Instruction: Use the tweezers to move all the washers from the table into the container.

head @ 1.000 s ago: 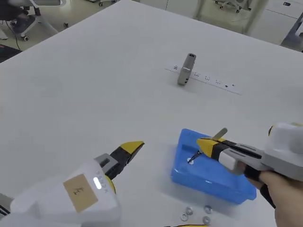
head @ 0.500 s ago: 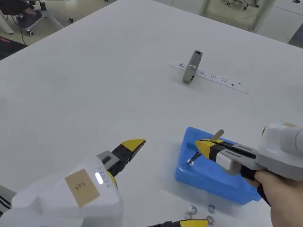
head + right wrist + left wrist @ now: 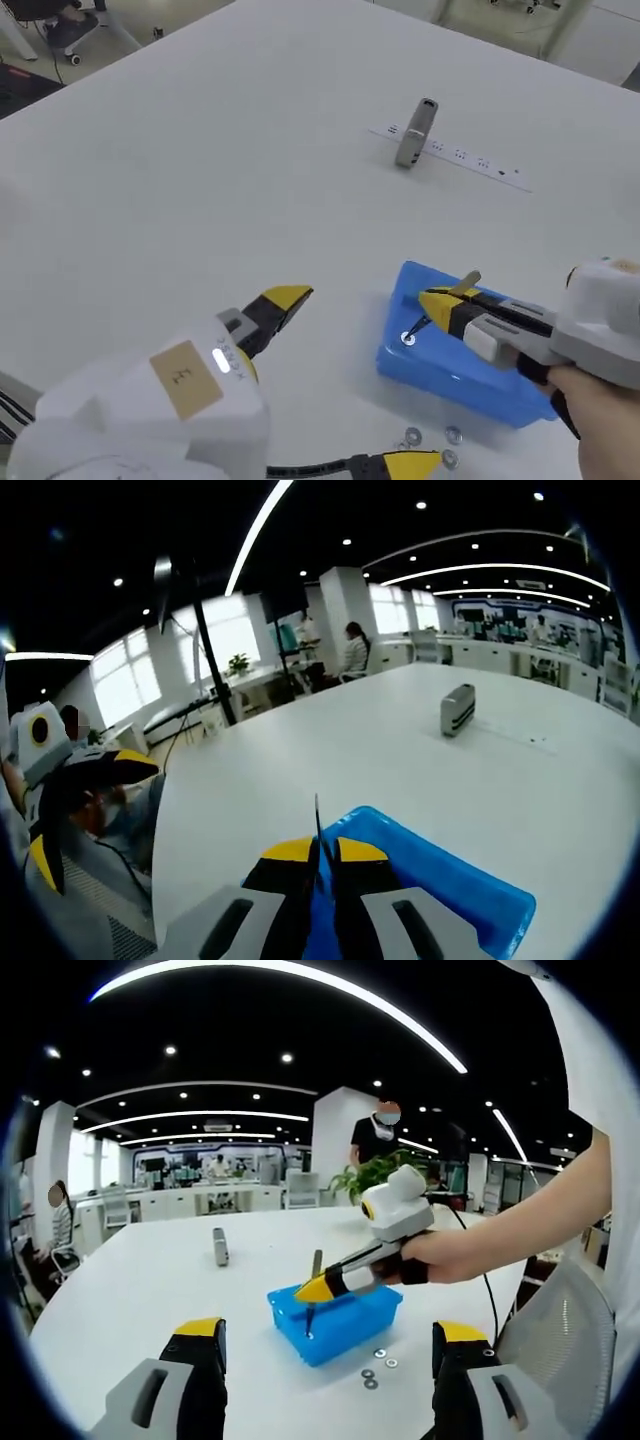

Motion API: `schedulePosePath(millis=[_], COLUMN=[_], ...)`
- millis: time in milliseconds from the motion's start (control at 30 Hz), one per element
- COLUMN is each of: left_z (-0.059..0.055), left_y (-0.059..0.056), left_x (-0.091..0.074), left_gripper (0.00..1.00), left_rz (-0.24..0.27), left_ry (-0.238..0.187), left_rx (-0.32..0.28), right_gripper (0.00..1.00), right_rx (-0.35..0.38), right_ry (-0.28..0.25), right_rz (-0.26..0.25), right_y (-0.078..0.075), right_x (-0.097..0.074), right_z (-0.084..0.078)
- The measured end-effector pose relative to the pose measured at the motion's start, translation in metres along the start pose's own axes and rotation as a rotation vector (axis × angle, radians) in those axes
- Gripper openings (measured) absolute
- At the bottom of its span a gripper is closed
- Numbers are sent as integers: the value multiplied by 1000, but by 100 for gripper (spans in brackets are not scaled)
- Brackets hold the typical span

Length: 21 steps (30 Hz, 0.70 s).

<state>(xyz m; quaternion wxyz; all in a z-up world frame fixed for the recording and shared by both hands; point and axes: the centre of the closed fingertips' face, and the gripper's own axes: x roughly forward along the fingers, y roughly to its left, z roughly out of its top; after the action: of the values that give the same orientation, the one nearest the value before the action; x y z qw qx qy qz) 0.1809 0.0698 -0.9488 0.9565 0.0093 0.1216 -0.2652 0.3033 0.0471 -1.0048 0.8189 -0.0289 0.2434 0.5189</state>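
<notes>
1. Your right gripper (image 3: 437,301) is clenched on the tweezers (image 3: 466,282). In the right gripper view its jaws stand pressed together on them, and the tips point down into the container (image 3: 445,388).
2. Your left gripper (image 3: 348,380) is released, with its jaws wide apart and nothing between them. It hangs over the table (image 3: 200,150) just left of the container.
3. A washer (image 3: 408,339) sits right at the tweezer tips, inside the container near its left end. It is too small to tell whether the tips pinch it or it already lies on the floor there.
4. I judge this to be the drop step of one carry: the washer is over the container and ready for release.
5. A few loose washers (image 3: 452,434) lie on the table just beside the container's near wall, close to one jaw of your left gripper. The task is not yet finished.
6. Next, ease your squeeze so the tips part, then lift them clear of the wall. Then swing to the loose washers and come in low. They are thin and flat, so they will likely slip unless you catch one by its edge or through its hole.
</notes>
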Motion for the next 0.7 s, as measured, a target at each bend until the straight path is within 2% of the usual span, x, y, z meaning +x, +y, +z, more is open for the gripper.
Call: schedulePosePath(millis=[467,700], left_z=[0,-1], left_y=[0,-3], left_x=[1,1], left_gripper=[85,85], left_rz=[-2,-13], left_ry=[1,6], left_rx=[-4,2], right_gripper=[3,3], right_rx=[14,29], right_ry=[-122,-137], right_rz=[-2,-15], right_y=[17,26], right_x=[-44,-65], right_z=[32,29])
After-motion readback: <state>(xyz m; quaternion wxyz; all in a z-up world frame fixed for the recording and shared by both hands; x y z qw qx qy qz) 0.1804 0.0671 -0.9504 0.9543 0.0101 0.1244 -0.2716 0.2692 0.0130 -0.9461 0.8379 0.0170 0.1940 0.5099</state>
